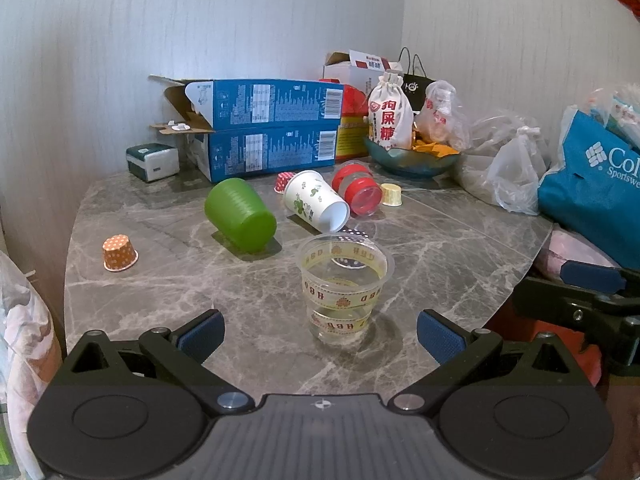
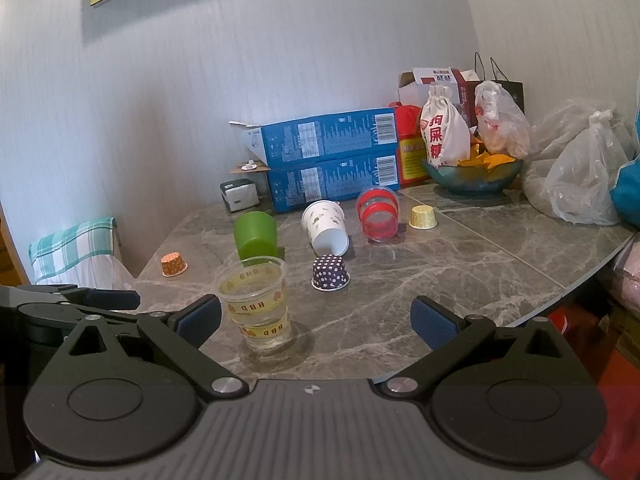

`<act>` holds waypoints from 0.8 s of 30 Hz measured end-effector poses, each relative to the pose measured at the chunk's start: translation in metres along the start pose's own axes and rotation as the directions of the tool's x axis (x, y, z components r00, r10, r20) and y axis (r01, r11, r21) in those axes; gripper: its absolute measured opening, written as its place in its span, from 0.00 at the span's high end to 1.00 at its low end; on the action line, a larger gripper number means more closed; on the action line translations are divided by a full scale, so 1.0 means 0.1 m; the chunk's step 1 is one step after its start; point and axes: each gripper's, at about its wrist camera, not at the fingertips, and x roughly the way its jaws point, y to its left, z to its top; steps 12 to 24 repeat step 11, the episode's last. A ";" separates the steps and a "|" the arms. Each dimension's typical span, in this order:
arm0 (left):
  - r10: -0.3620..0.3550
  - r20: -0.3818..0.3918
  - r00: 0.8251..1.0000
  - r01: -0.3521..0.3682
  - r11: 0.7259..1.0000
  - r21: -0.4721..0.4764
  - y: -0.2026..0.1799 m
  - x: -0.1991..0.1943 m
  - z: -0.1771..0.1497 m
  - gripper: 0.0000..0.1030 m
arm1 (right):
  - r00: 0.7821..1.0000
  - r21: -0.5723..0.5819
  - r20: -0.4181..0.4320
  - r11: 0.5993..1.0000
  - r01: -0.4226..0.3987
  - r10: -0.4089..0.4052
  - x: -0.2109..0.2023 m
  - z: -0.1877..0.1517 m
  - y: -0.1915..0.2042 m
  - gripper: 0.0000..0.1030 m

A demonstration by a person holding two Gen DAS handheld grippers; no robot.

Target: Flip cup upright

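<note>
We see a polished grey marble-look tabletop (image 1: pixel 440 264); a clear glossy plastic cup (image 1: pixel 344 286) with printed bands; a matt ribbed green plastic cup (image 1: pixel 240 214); a smooth white paper cup (image 1: pixel 314 200); a crimped orange dotted paper liner (image 1: pixel 119 254); a cloth drawstring pouch (image 1: pixel 390 112); crinkled translucent plastic bags (image 2: pixel 580 172); our grippers' textured blue rubbery pads (image 1: pixel 440 336) on matt black plastic.

The clear plastic cup with yellowish printed bands (image 1: pixel 345 286) (image 2: pixel 256 304) stands upright, mouth up, near the front edge of the grey marbled tabletop (image 1: pixel 440 264) (image 2: pixel 440 276), while the green ribbed plastic cup (image 1: pixel 239 214) (image 2: pixel 256 235), the white printed paper cup (image 1: pixel 316 200) (image 2: pixel 326 228) and the red-banded clear cup (image 1: pixel 358 188) (image 2: pixel 378 216) lie tipped behind it toward the middle.
</note>
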 end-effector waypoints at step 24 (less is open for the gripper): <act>0.011 0.018 1.000 -0.012 1.000 0.010 0.01 -0.04 0.02 0.00 | 1.000 0.007 0.000 1.000 0.004 -0.004 -0.01 -0.01 -0.01 0.01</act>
